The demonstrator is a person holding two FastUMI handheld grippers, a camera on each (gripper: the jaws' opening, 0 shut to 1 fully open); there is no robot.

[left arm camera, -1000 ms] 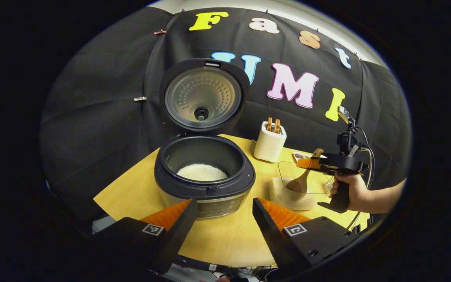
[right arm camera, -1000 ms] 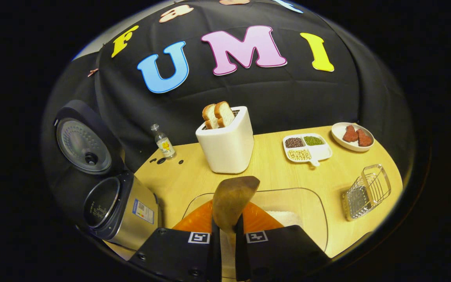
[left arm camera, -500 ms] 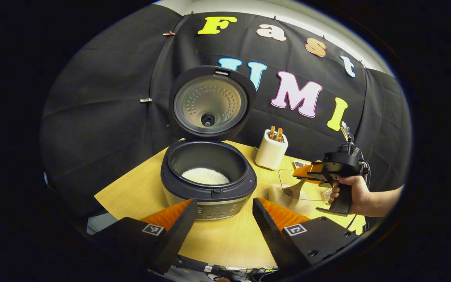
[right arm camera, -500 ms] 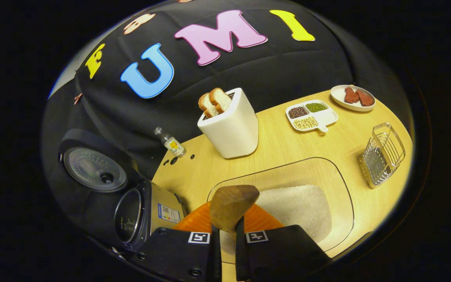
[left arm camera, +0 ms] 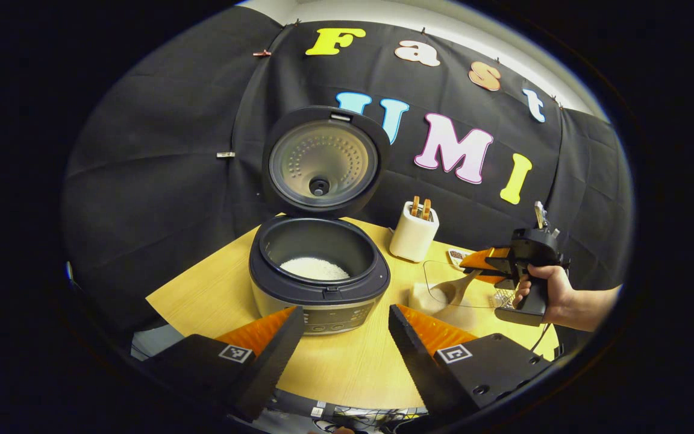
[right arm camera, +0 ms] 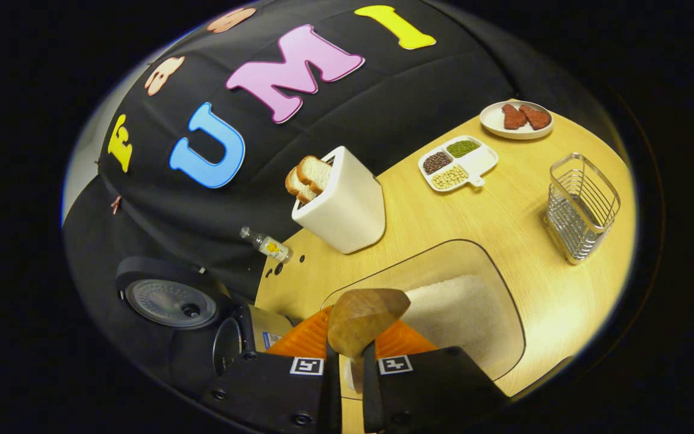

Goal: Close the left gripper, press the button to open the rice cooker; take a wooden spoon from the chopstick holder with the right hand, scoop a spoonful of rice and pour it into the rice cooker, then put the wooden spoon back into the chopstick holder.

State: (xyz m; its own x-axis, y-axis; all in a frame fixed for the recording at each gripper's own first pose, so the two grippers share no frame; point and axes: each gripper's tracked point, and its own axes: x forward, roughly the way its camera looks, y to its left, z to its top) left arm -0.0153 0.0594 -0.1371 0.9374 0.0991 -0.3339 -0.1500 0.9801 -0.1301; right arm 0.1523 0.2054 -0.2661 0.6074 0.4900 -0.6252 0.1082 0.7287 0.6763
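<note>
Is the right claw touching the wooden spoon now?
Touching. In the right gripper view, the claw is shut on the spoon: its handle sits pinched between both fingers, with the bowl sticking out above the rice container.

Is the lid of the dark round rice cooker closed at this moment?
No, in the left gripper view the dark round rice cooker has its lid standing upright, and white rice shows inside the pot.

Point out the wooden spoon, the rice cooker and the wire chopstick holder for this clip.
wooden spoon (right arm camera: 362,319), right gripper view, back of its bowl.
rice cooker (left arm camera: 319,288), left gripper view, front rim of the open pot.
chopstick holder (right arm camera: 581,208), right gripper view, its wire side wall.
</note>
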